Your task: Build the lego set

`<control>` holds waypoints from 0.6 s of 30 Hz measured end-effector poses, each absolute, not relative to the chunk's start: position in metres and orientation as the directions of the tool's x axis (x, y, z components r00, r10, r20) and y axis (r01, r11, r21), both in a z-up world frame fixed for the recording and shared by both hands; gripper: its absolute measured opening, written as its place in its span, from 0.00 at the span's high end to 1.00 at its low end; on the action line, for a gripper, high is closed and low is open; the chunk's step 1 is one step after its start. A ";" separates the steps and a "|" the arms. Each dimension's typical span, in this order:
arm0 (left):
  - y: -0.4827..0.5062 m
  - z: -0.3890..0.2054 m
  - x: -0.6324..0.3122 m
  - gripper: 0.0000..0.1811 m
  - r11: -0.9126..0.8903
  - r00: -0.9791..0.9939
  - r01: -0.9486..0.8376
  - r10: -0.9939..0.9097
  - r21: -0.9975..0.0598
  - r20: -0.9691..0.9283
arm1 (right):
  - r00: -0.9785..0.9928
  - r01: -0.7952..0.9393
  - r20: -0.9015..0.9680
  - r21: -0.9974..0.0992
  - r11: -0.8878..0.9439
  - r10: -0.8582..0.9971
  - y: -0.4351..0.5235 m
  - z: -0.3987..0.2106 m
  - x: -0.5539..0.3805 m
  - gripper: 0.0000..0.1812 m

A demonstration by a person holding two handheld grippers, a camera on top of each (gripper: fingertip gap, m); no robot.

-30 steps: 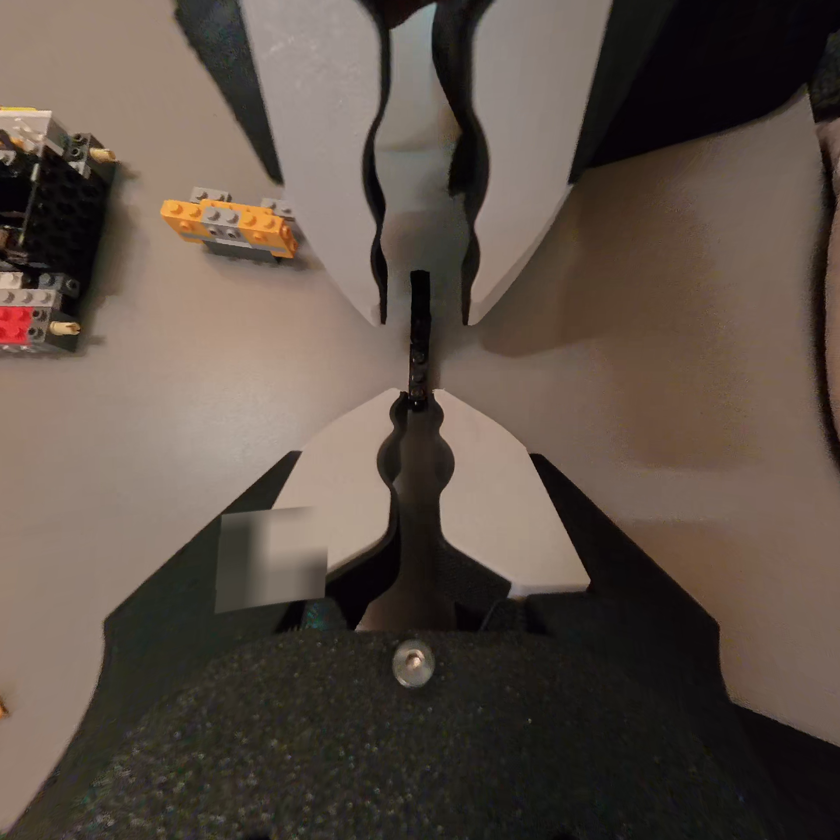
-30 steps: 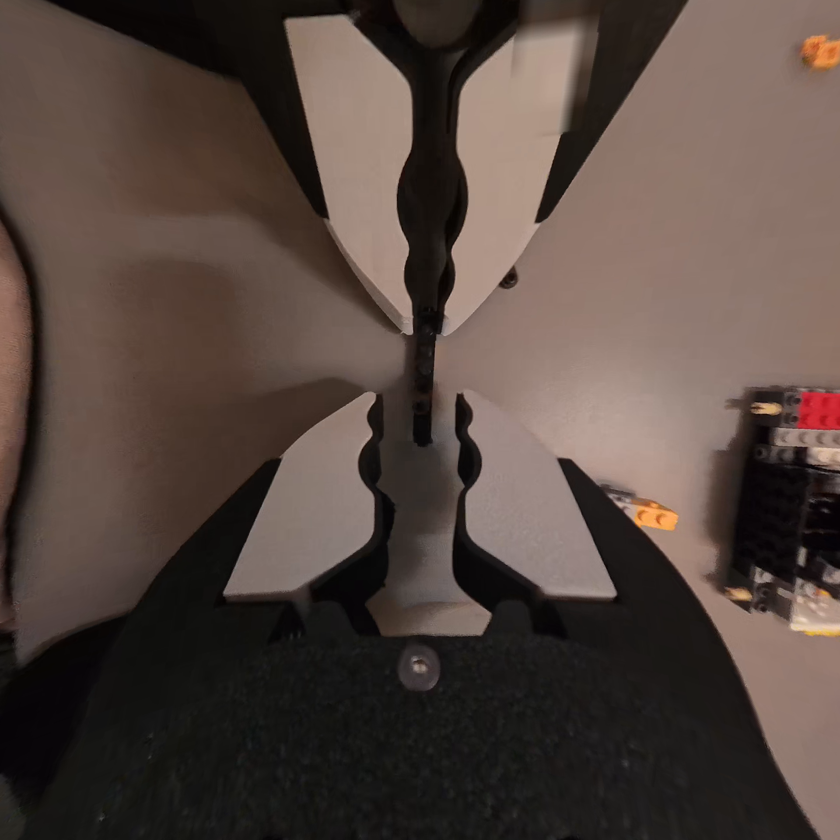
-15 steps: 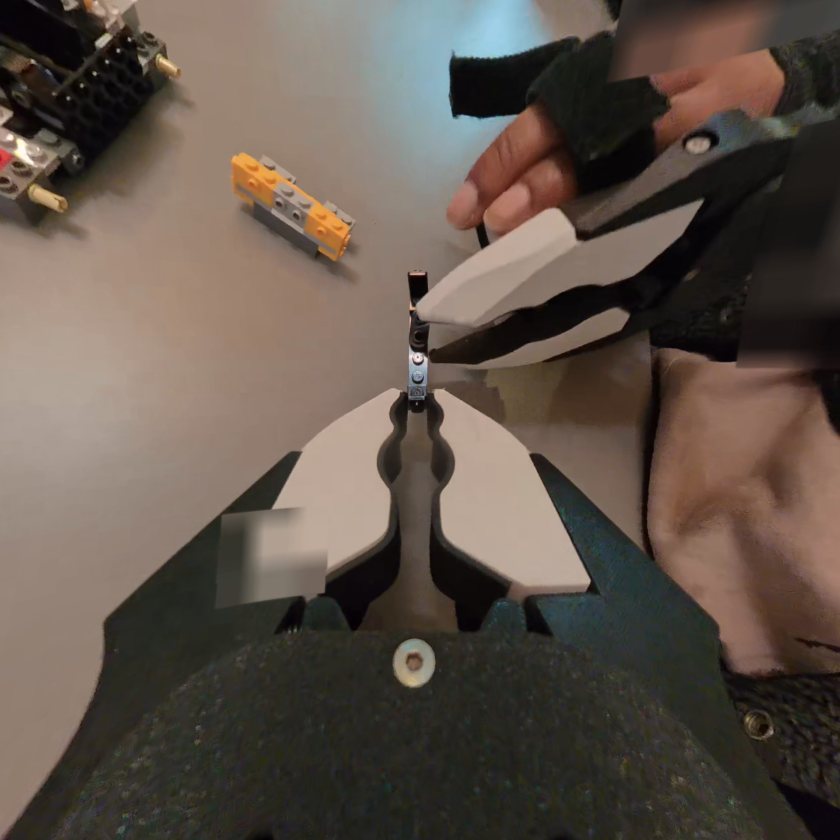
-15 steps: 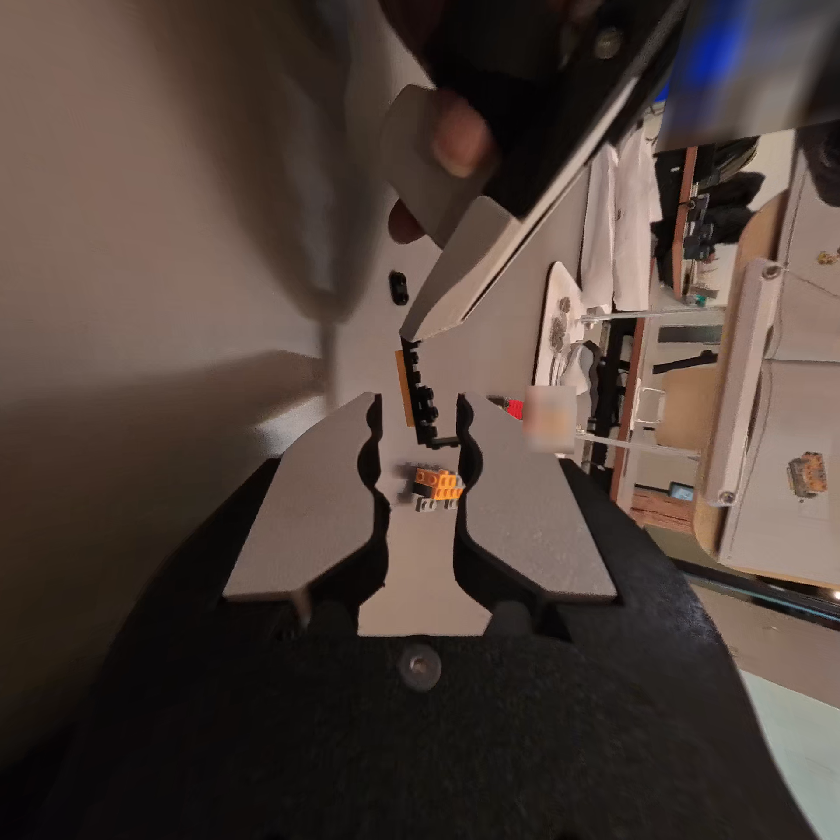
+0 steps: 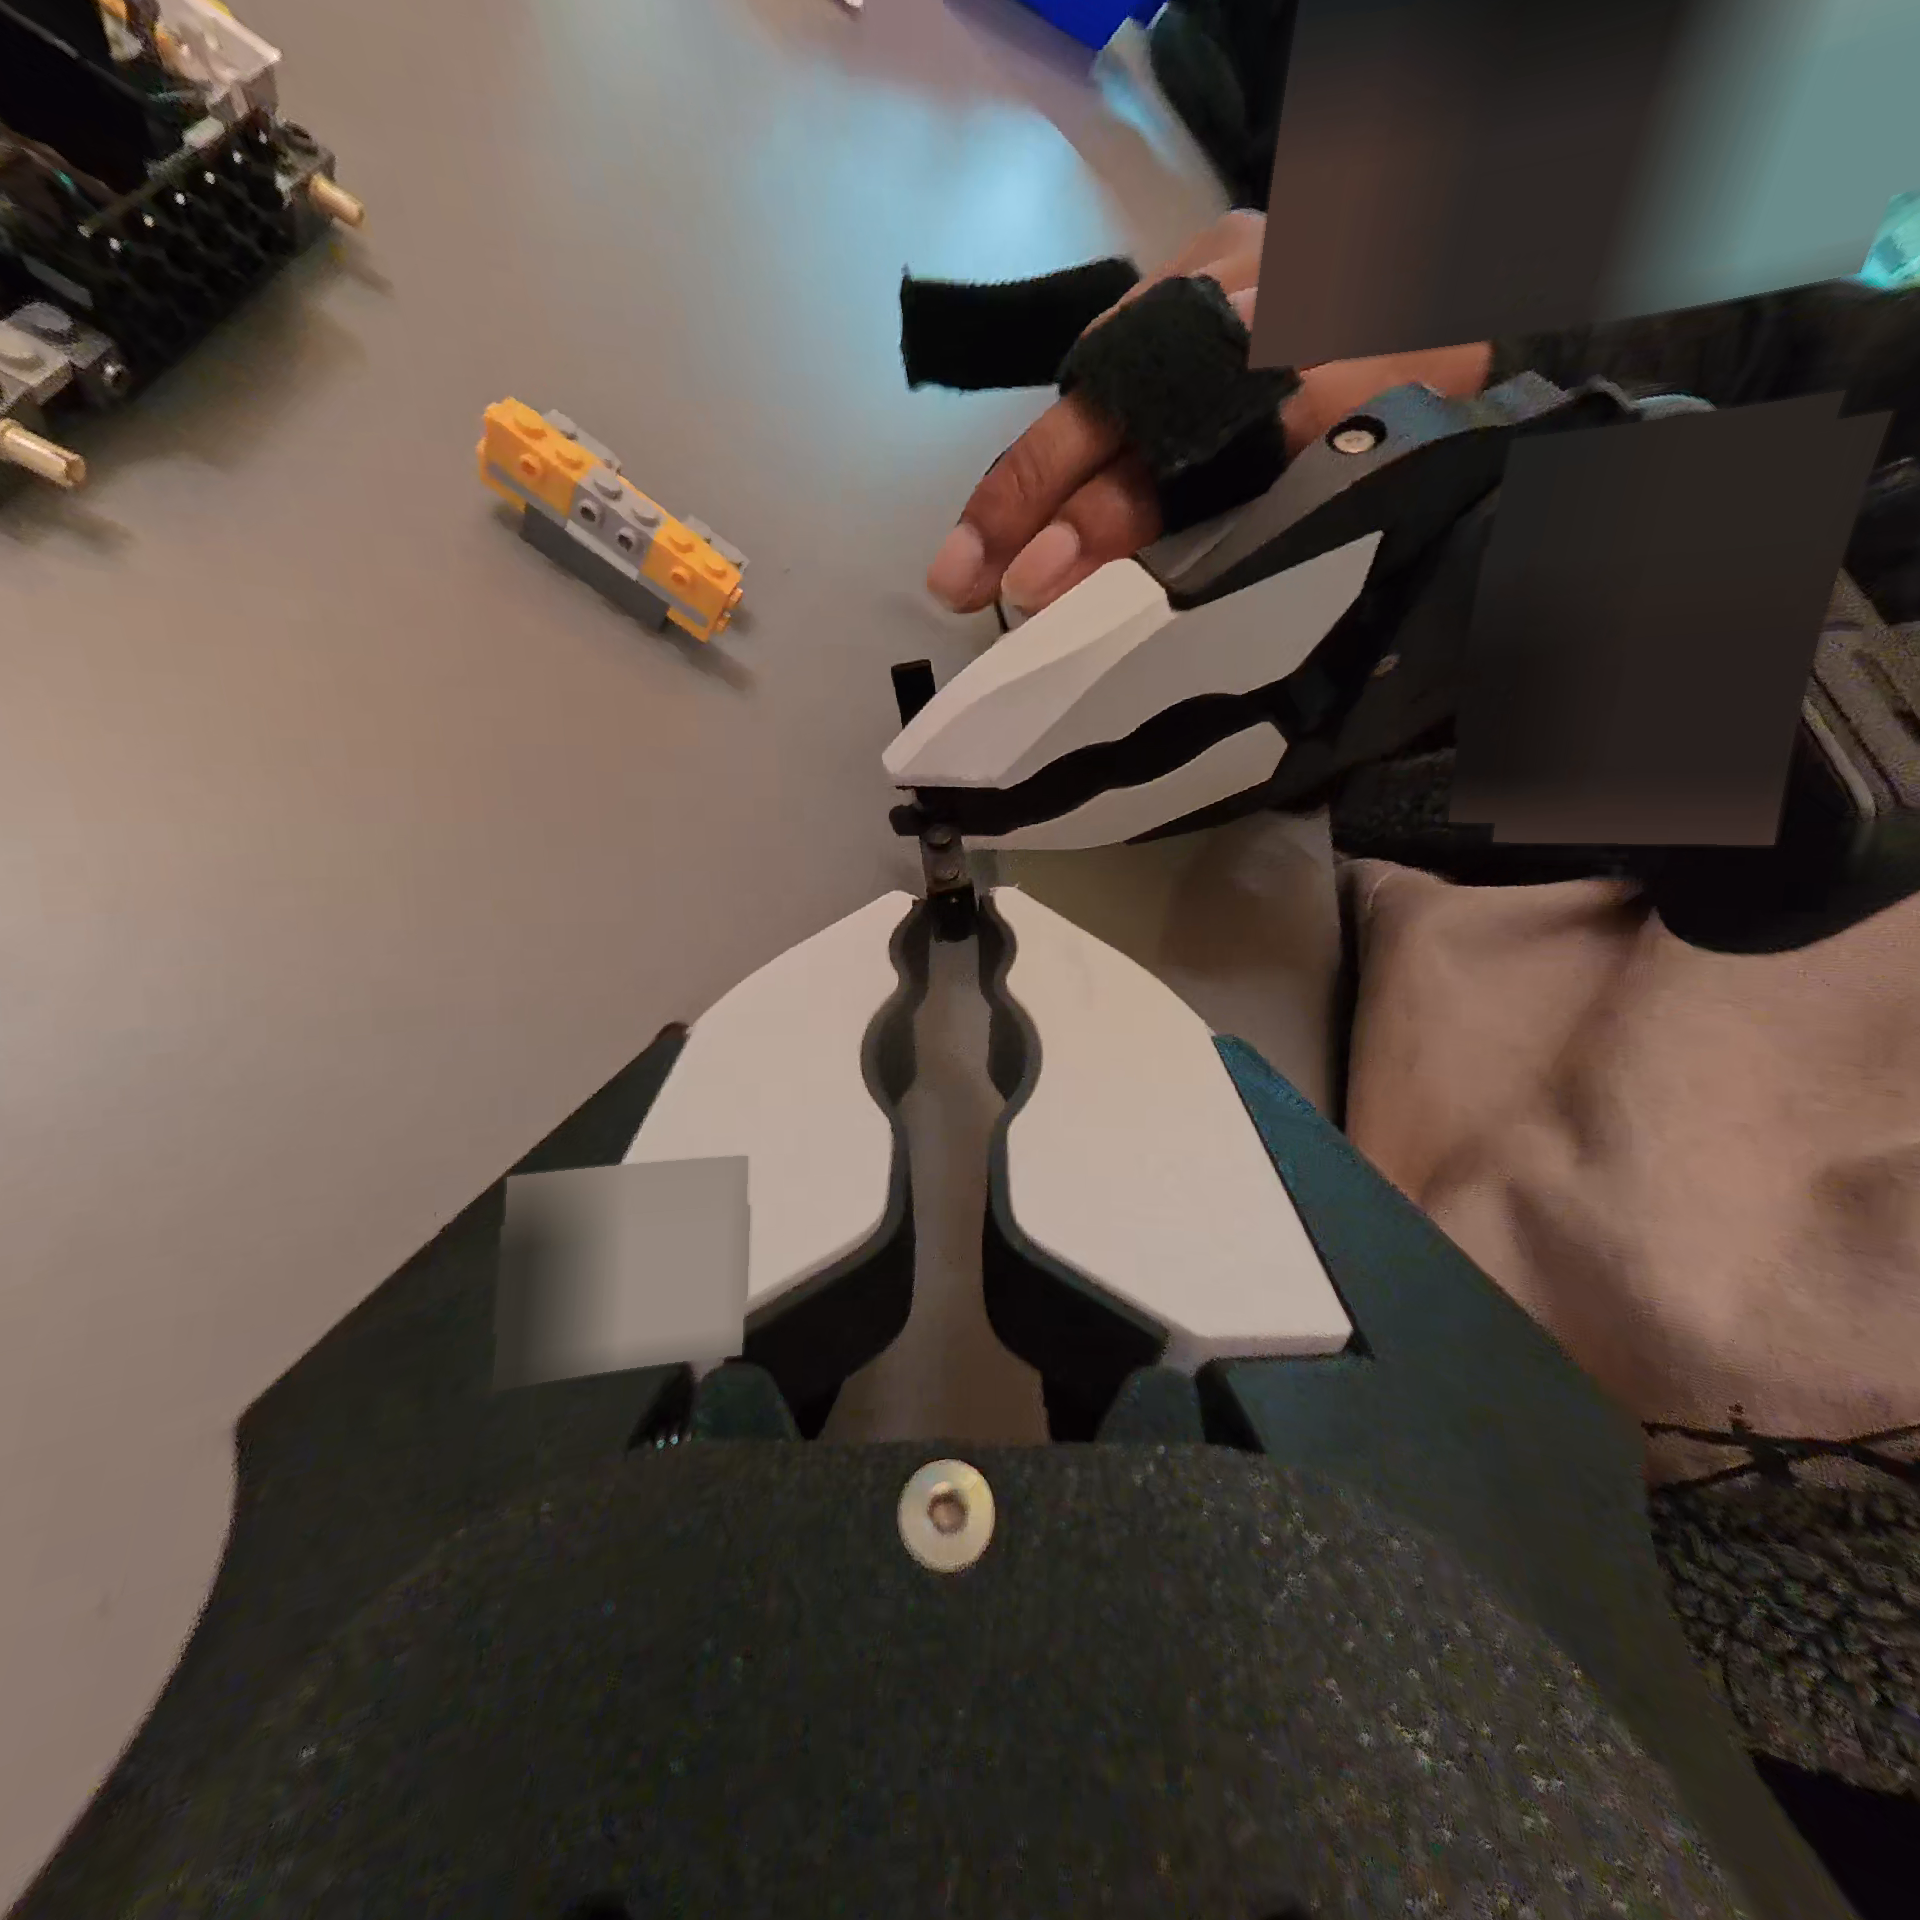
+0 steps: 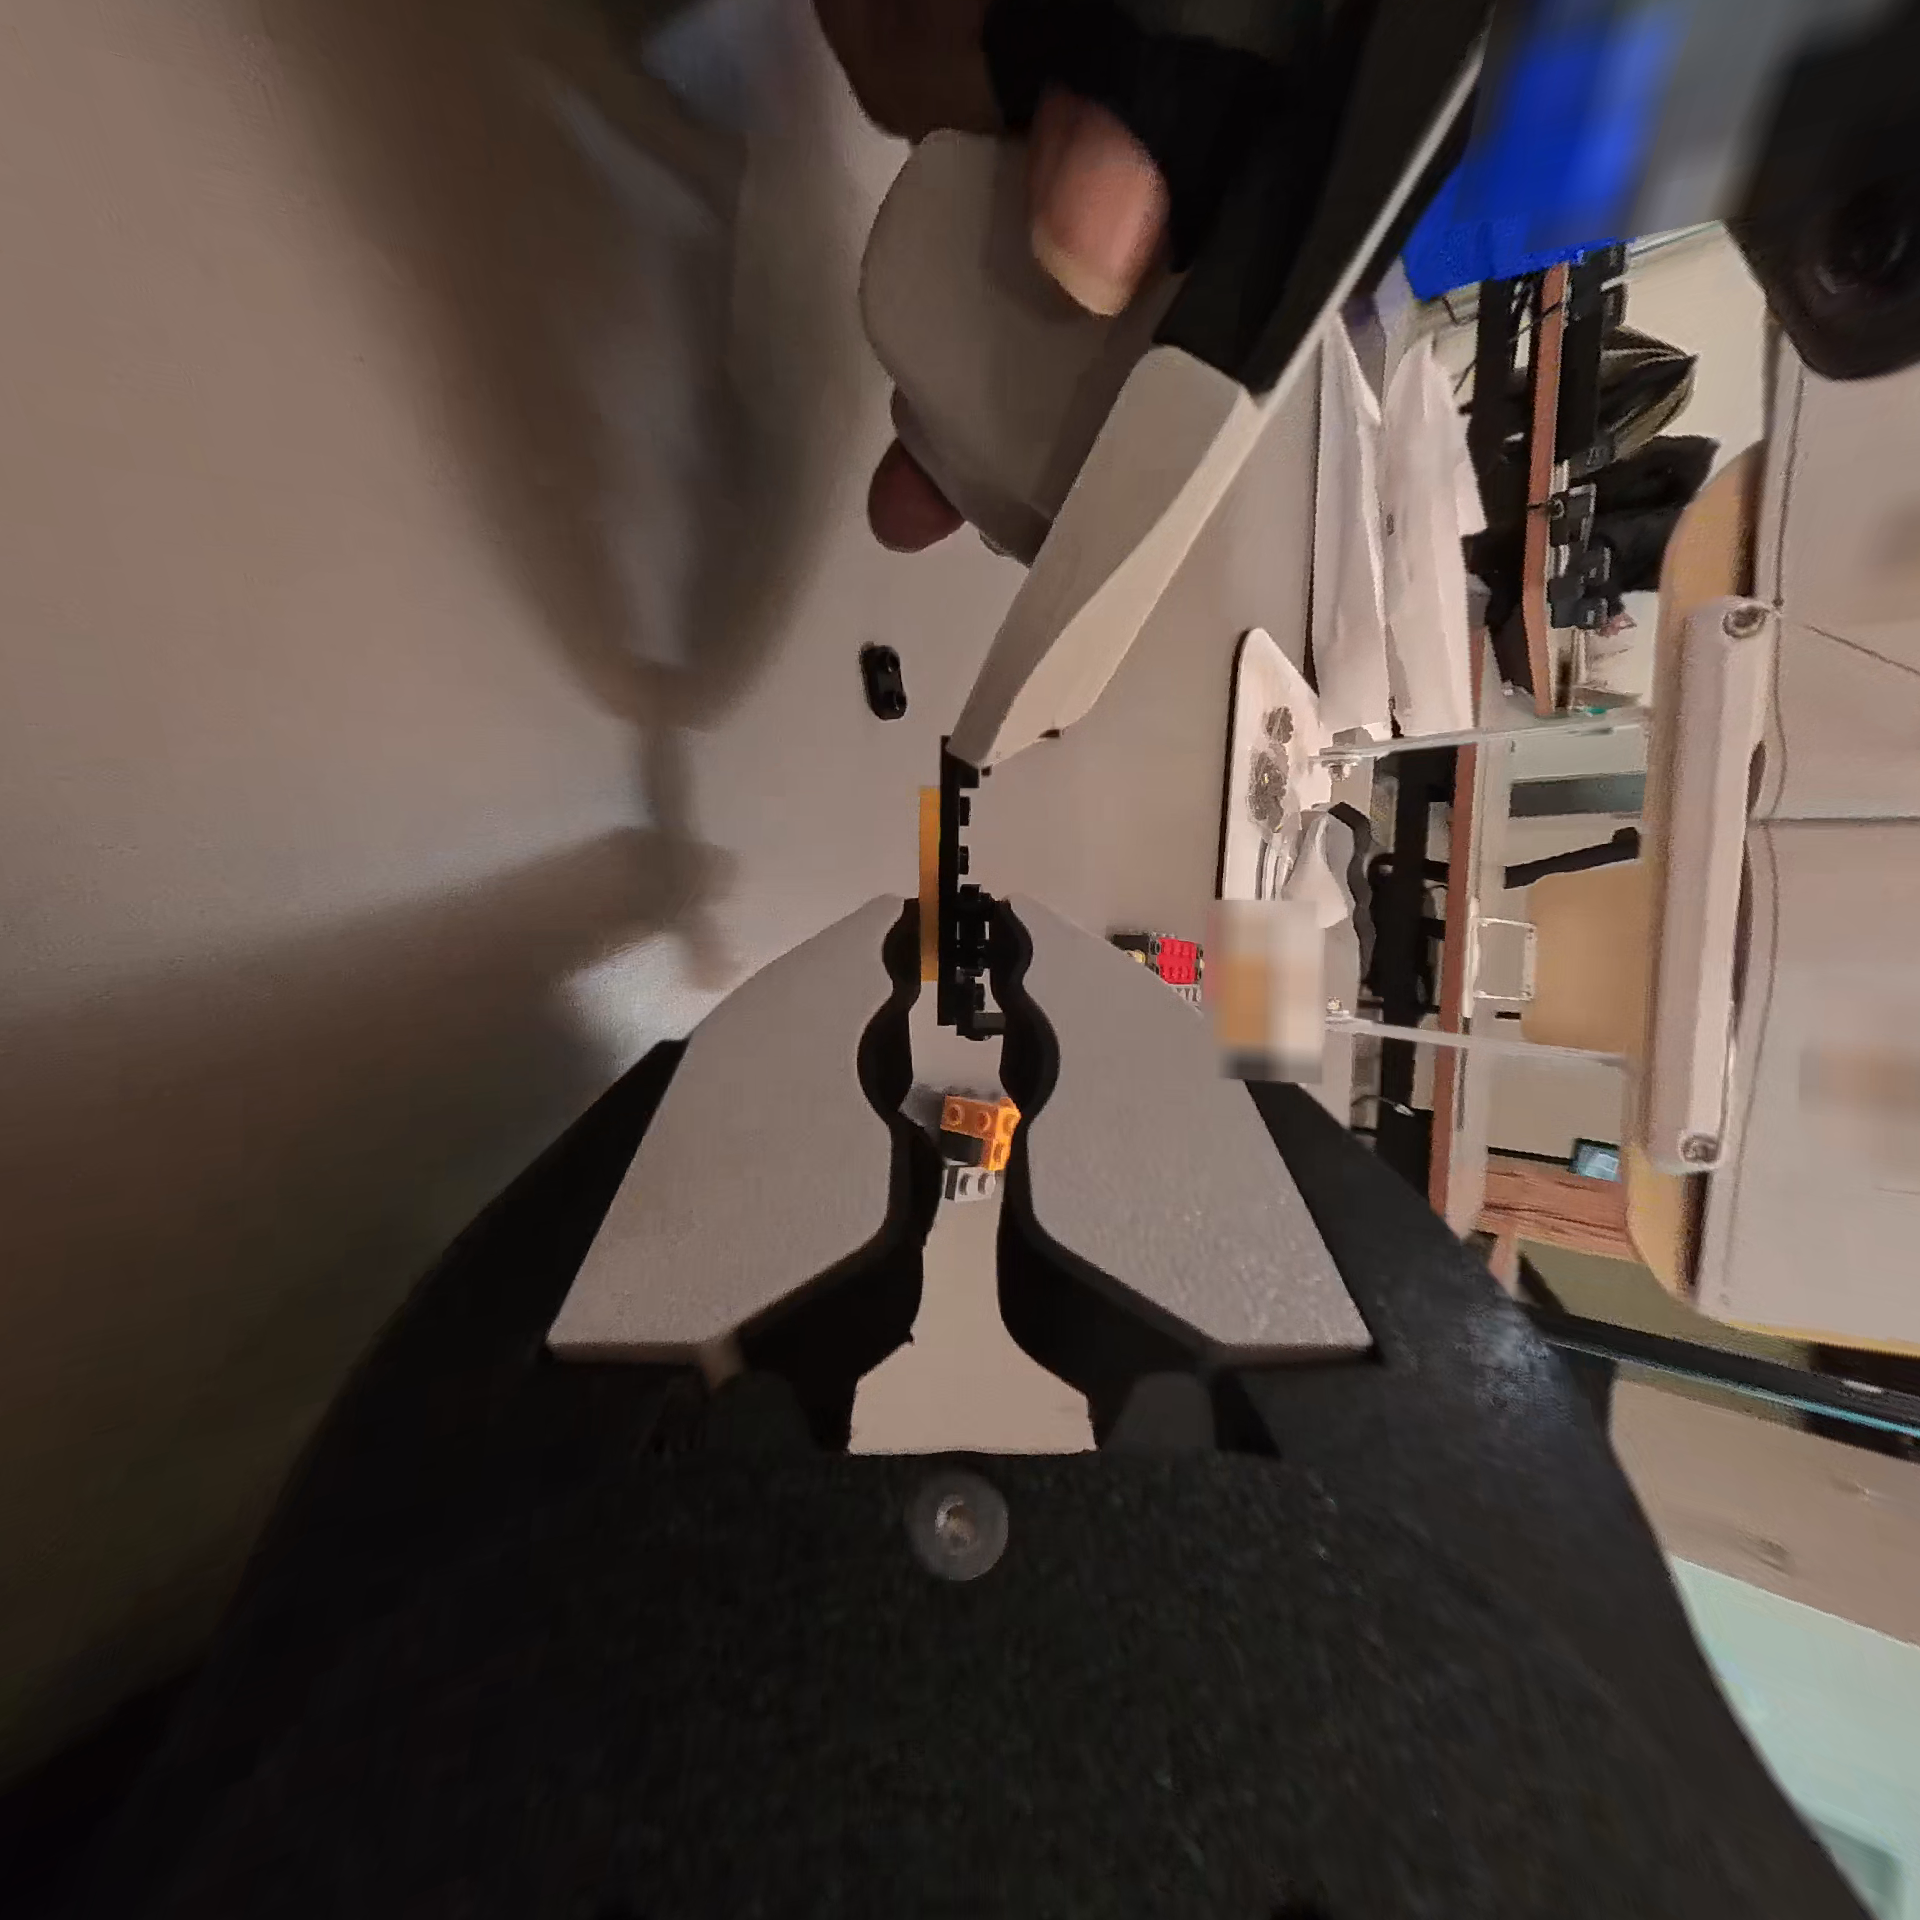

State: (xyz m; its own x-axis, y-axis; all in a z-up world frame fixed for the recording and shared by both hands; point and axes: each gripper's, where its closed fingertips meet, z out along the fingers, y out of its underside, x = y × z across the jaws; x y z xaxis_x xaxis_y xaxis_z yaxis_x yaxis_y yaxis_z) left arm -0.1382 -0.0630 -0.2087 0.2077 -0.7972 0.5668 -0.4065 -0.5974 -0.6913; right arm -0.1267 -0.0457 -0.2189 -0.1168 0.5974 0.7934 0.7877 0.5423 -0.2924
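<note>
Left hand-held gripper and right hand-held gripper meet tip to tip, both clamped closed.

White fingers edged in black pinch a thin black studded strip above a plain grey desk. Beyond the fingertips to the left lies an orange-and-grey brick block; farther left stands a black build with grey bricks and tan pegs. In the right wrist view the strip shows an orange backing, with a red brick past the right finger.
</note>
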 end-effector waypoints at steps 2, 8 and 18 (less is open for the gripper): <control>-0.062 -0.202 -0.137 0.95 -0.607 0.185 -0.371 -0.790 -0.703 0.584 | -0.067 0.774 0.770 -0.361 0.520 0.634 -0.046 -0.214 -0.126 0.93; -0.058 -0.182 -0.134 0.85 -0.618 0.142 -0.266 -0.784 -0.740 0.604 | 0.041 0.744 0.719 -0.486 0.459 0.694 -0.043 -0.196 -0.124 0.93; -0.052 -0.165 -0.126 0.93 -0.643 0.123 -0.137 -0.766 -0.754 0.631 | 0.138 0.691 0.581 -0.637 0.342 0.802 -0.039 -0.179 -0.128 0.93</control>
